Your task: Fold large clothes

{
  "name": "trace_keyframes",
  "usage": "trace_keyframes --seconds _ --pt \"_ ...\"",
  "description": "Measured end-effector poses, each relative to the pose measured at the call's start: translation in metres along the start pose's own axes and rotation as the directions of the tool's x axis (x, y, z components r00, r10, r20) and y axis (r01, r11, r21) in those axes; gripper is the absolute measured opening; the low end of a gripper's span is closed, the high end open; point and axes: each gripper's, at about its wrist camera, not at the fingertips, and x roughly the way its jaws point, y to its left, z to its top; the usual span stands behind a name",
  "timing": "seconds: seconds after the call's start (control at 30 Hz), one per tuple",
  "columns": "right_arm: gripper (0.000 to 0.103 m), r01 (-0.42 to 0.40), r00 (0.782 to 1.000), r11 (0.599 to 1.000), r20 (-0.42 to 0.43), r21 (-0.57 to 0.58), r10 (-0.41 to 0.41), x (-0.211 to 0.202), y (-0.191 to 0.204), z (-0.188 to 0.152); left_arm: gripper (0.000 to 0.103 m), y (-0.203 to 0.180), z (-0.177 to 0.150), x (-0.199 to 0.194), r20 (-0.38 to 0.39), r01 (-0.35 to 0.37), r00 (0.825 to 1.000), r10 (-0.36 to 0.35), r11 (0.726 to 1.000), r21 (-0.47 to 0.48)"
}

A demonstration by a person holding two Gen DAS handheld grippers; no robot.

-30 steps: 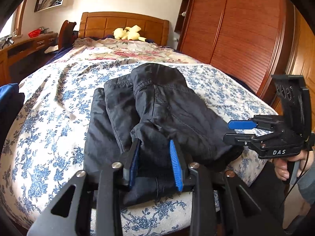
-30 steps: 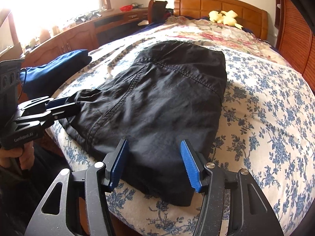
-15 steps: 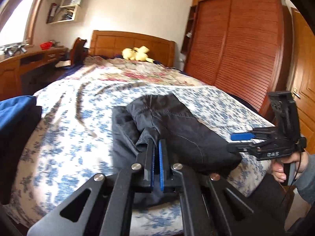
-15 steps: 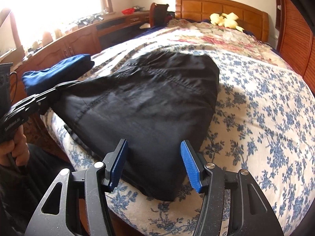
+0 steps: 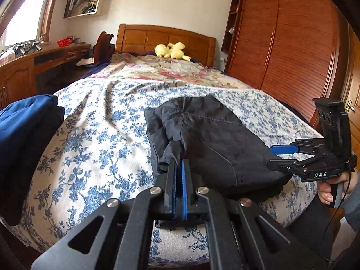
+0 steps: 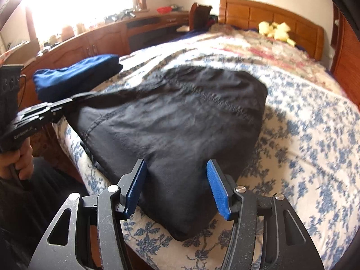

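Risk I see is uneven lifting. My left gripper (image 5: pixel 178 168) is pressed together on one corner of the black trousers (image 6: pixel 180 121), which lie folded at the near edge of the bed (image 6: pixel 315 135). My right gripper (image 6: pixel 176 180) is spread wide around the other corner, not pinching. If I pull now, the fold may skew or slide off.

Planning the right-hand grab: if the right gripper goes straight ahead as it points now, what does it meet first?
Most likely the black garment. The right gripper is open, and the garment's near corner already lies between its blue pads, over the floral bedspread. Whether they touch yet is unclear.
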Motion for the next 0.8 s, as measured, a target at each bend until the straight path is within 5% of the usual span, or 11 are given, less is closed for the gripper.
trace_keyframes --seconds 0.2,0.5,0.67,0.8 --pt "0.057 -0.022 1.0 1.0 0.014 0.006 0.022 0.0 -0.005 -0.008 0.005 -0.007 -0.006 -0.001 -0.037 -0.041 0.998 0.042 0.999 0.027" --pt "0.057 0.008 0.997 1.0 0.082 -0.002 -0.008 -0.007 -0.035 0.013 0.027 -0.01 -0.007 -0.025 -0.048 -0.098 0.994 0.102 0.993 0.063" --pt "0.057 -0.033 0.995 0.997 0.095 0.071 0.026 0.015 -0.072 0.029 0.03 -0.012 -0.018 -0.017 -0.11 -0.116 0.986 0.125 0.99 0.081" --pt "0.057 0.021 0.997 0.999 0.068 0.045 -0.024 0.043 -0.089 0.042 0.032 -0.01 -0.029 -0.002 -0.16 -0.124 0.978 0.134 0.99 0.071"
